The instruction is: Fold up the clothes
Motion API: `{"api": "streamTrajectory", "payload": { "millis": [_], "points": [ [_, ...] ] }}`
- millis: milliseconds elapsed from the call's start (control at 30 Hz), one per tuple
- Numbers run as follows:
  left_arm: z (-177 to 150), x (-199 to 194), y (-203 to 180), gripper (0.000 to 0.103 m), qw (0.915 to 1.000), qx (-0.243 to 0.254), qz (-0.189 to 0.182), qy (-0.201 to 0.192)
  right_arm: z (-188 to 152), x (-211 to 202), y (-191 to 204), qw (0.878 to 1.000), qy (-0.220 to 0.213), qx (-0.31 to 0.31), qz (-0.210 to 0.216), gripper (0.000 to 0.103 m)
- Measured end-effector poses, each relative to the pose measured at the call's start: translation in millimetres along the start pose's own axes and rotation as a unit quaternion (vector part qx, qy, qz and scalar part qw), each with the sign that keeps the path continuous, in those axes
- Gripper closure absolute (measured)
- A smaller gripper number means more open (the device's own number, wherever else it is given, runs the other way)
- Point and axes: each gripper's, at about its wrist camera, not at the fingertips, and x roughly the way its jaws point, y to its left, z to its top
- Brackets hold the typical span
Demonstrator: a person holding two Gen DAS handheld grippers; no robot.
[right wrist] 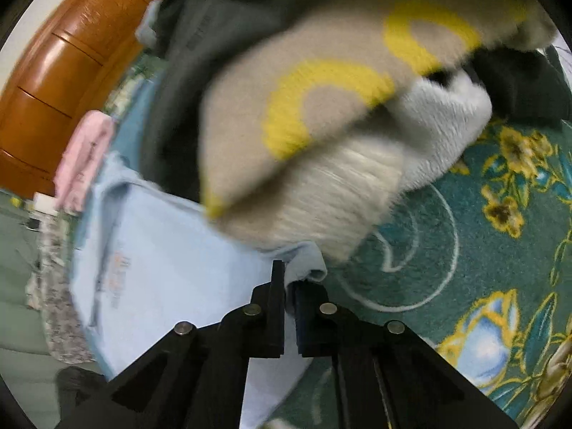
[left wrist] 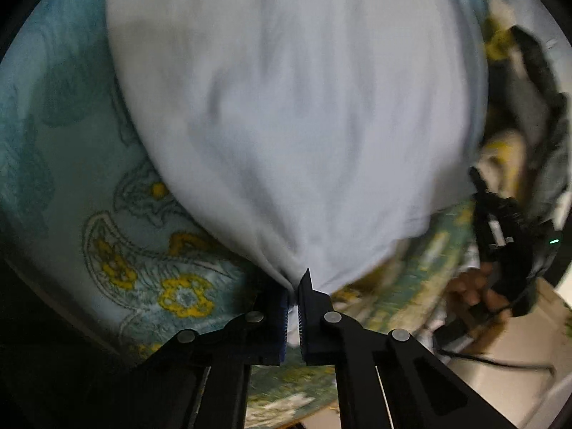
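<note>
Left gripper (left wrist: 293,286) is pinching a gathered corner of the pale blue garment (left wrist: 296,114); jaws nearly closed with cloth bunched between them. In the left wrist view the fabric is fanning out from the pinch toward 12 o'clock, covering most of the floral bedspread (left wrist: 118,236). The right gripper (left wrist: 500,236) is showing at 3 o'clock there, blurred.

Right gripper (right wrist: 289,282) is also clamping narrowly on a rolled hem corner of the same pale blue garment (right wrist: 171,261), which is spreading toward 9 o'clock in the right wrist view. A beige-and-yellow knit (right wrist: 314,118) and a white fleece piece (right wrist: 443,125) are lying just beyond, at 12 to 1 o'clock; a pink folded item (right wrist: 85,157) is sitting at 9 o'clock near the wooden headboard (right wrist: 71,57).

Handling judgement: light, limp, non-slippery cotton-type knit; drapes and wrinkles freely, no fragility. Corners or hem edges are the sensible holds, as taken. Long axis appears to be running away from both pinches; which end is the collar I cannot tell.
</note>
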Motion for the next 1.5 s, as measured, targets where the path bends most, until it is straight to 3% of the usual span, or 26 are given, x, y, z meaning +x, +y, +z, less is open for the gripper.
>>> {"api": "streamTrajectory", "payload": {
  "millis": [133,200,300,533,633,733,833,900,967,1000,1067,1133,1167,1233,1333,1400,1500],
  "points": [
    [7,-50,-3,0.098,0.996,0.0,-0.086,-0.025,-7,-39,32,0.997,-0.033,0.002,0.073,0.1],
    [15,-79,2,0.098,0.9909,-0.007,-0.128,-0.041,-22,-62,55,0.993,-0.049,0.003,0.105,0.1],
    [30,-124,15,0.098,0.9798,-0.028,-0.186,-0.067,-12,-61,109,0.99,-0.057,-0.015,0.127,0.1],
    [94,-159,65,0.098,0.9477,-0.132,-0.267,-0.115,48,-7,240,0.991,-0.002,-0.096,0.096,0.1],
    [128,-165,79,0.098,0.9373,-0.161,-0.283,-0.125,66,41,307,0.989,0.036,-0.133,0.053,0.1],
    [171,-166,101,0.097,0.9196,-0.194,-0.319,-0.124,76,85,345,0.99,0.049,-0.127,0.024,0.1],
    [199,-166,120,0.083,0.9043,-0.213,-0.343,-0.139,86,124,377,0.992,0.06,-0.114,0.004,0.098],
    [205,-173,130,0.048,0.8965,-0.208,-0.356,-0.162,91,142,388,0.993,0.065,-0.099,0.009,0.097],
    [208,-182,137,0.04,0.8909,-0.198,-0.366,-0.183,94,154,396,0.993,0.07,-0.096,0.029,0.094],
    [208,-184,137,0.04,0.8942,-0.187,-0.36,-0.189,94,156,397,0.992,0.068,-0.098,0.036,0.086],
    [204,-190,128,0.04,0.9154,-0.135,-0.32,-0.204,92,152,394,0.993,0.045,-0.103,0.044,0.08],
    [199,-197,114,0.04,0.9402,-0.06,-0.25,-0.224,88,146,378,0.993,0.04,-0.095,0.052,0.078],
    [197,-198,104,0.04,0.9482,-0.02,-0.211,-0.236,85,143,367,0.994,0.041,-0.089,0.053,0.078],
    [194,-201,84,0.04,0.9549,0.059,-0.132,-0.259,76,136,333,0.996,0.047,-0.068,0.042,0.078],
    [184,-194,50,0.04,0.9461,0.179,-0.045,-0.266,58,124,285,0.997,0.059,-0.04,0.036,0.078],
    [170,-186,32,0.04,0.9302,0.261,0.003,-0.259,47,114,261,0.997,0.063,-0.031,0.032,0.078],
    [163,-169,13,0.04,0.9023,0.336,0.086,-0.257,28,97,234,0.997,0.064,-0.027,0.027,0.077]
  ]
}}
